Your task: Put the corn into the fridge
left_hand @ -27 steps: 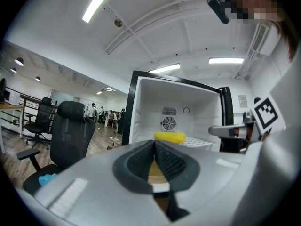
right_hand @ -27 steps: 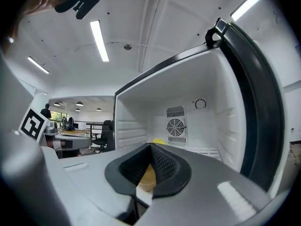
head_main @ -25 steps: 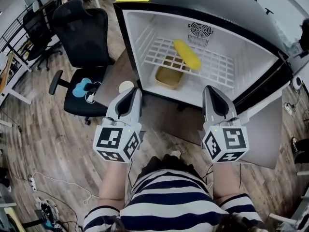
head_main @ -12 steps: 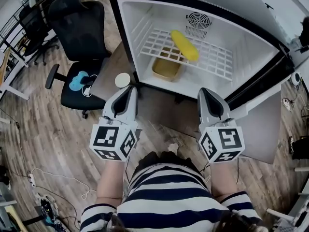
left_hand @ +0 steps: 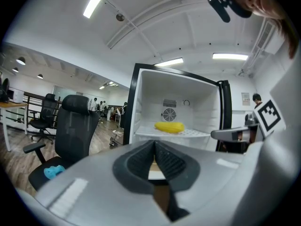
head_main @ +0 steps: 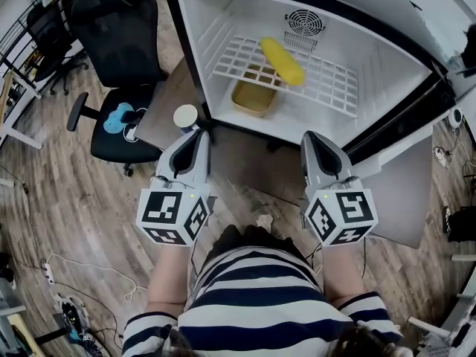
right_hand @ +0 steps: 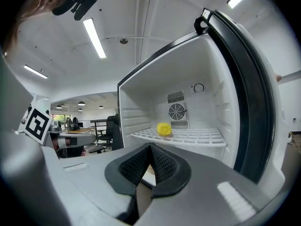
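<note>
Jaws clenched, empty: left gripper (head_main: 198,135), right gripper (head_main: 313,139); corn (head_main: 282,60) on fridge (head_main: 199,28) shelf (head_main: 335,95); tray (head_main: 251,100) beneath half hidden.

The left gripper (left_hand: 154,144), its jaws pressed together with nothing between them, faced an open fridge (left_hand: 146,100). Yellow corn (left_hand: 170,126) lay on its white shelf (left_hand: 190,133). A black office chair (left_hand: 74,128) stood to the left.

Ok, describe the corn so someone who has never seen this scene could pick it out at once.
Find the open fridge with the white inside, then the white wire shelf across it. The corn lies on that shelf, in front of the round fan vent. It is the only thing on the shelf: a bright yellow cob, unlike the duller tan tray beneath.
</note>
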